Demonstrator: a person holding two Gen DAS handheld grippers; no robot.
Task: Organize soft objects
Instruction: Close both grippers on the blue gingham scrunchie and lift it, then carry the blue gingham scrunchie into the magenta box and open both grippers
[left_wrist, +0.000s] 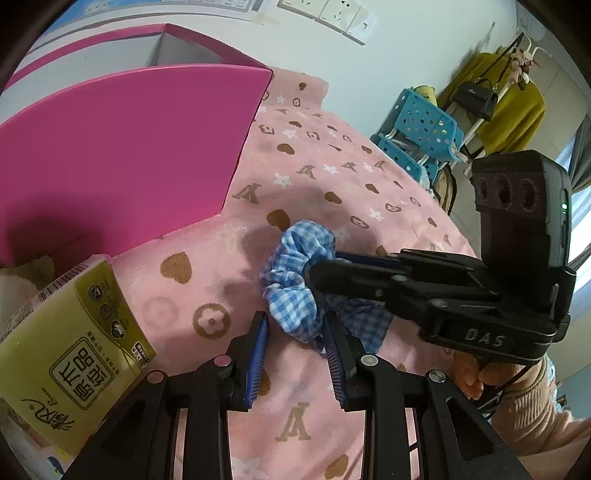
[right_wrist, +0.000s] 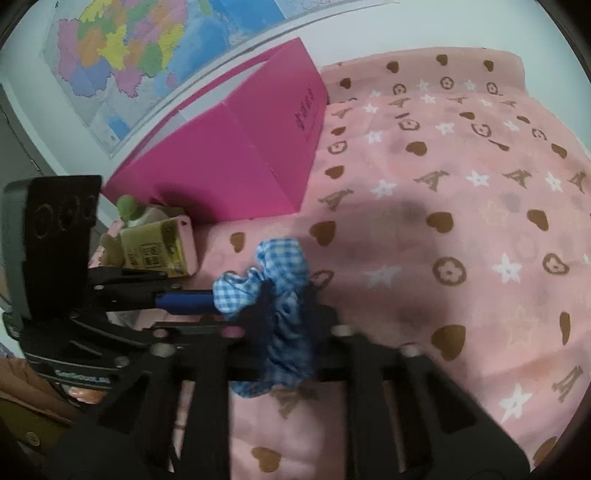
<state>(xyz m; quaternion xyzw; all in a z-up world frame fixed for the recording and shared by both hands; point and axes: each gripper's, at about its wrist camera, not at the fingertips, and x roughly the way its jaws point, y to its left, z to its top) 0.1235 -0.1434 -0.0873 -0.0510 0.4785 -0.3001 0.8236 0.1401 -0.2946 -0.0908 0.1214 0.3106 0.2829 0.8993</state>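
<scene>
Left-wrist and right-wrist views of a pink blanket (left_wrist: 332, 166) (right_wrist: 443, 184) printed with hearts and stars. My right tongs (right_wrist: 288, 317) are closed on a blue checked hair tie (right_wrist: 280, 258), whose cloth is bunched between the two fingers at 6 o'clock in the right view. In the left view the same tongs (left_wrist: 317, 269) enter from 3 o'clock, gripping the hair tie (left_wrist: 295, 280) near centre, with my right hand (left_wrist: 469, 373) below them. My left tongs (left_wrist: 297, 332) stand with their blue pads (left_wrist: 256, 362) somewhat apart at 6 o'clock and the lower folds of the hair tie lie between the tips. I cannot tell whether the pads press on the cloth. In the right view the left tongs (right_wrist: 210, 306) reach in from 9 o'clock to the edge of the hair tie. A pink box (left_wrist: 129, 147) (right_wrist: 240, 158), open at the top, sits on the blanket at 10 o'clock in the left view and 11 o'clock in the right, apart from the hair tie. A yellow tissue pack (left_wrist: 74, 332) (right_wrist: 159, 251) lies at 8 o'clock in the left view, just beside my left tongs. Behind are a wall map (right_wrist: 129, 55) at 11 o'clock, blue baskets (left_wrist: 424, 125) and a yellow garment (left_wrist: 517, 110) at 2 o'clock.
</scene>
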